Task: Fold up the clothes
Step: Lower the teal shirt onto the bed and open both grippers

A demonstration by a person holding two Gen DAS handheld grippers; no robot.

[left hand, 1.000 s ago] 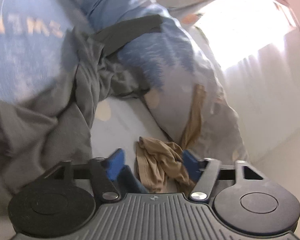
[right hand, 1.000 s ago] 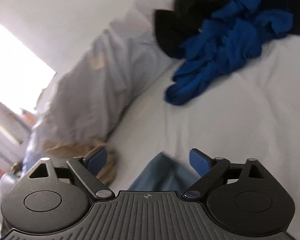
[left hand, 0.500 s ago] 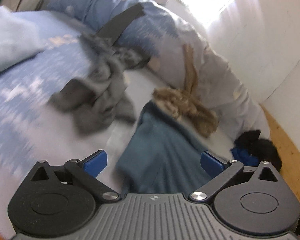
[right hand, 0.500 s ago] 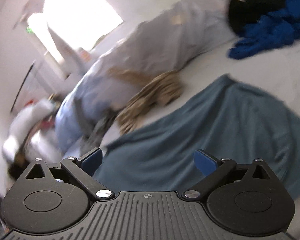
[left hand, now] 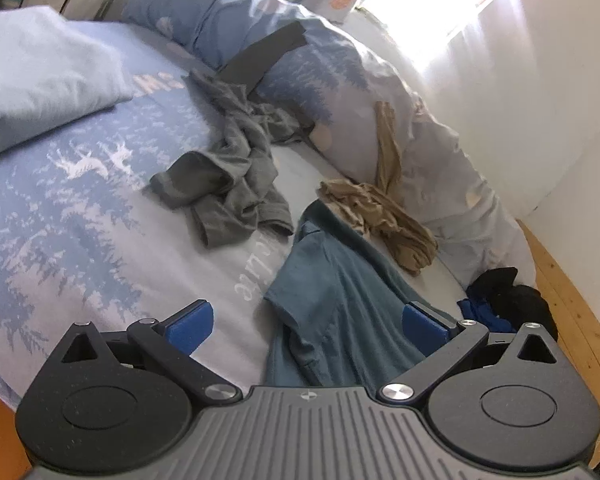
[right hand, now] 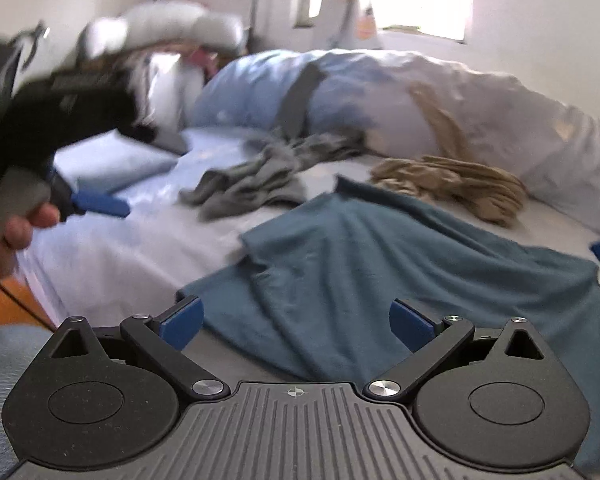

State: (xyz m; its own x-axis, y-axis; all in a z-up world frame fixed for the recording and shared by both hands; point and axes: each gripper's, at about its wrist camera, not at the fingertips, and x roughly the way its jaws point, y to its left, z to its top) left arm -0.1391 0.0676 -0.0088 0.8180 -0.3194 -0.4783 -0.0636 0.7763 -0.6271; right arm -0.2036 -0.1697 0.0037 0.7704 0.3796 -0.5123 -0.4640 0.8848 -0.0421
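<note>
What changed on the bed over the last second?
Both grippers pulled back from the bed with jaws opening wide; the left gripper and right gripper hold nothing. The teal T-shirt now lies spread on the sheet. The grey garment and tan garment stayed put.

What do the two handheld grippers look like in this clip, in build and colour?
Both look alike. The left gripper and right gripper each have a dark grey ribbed body with a small crosshair mark, two round black housings, black linkage arms on silver pivot pins, and blue finger pads. In the right wrist view a hand grips the left unit's grey handle, and a thin dark cable trails below.
</note>
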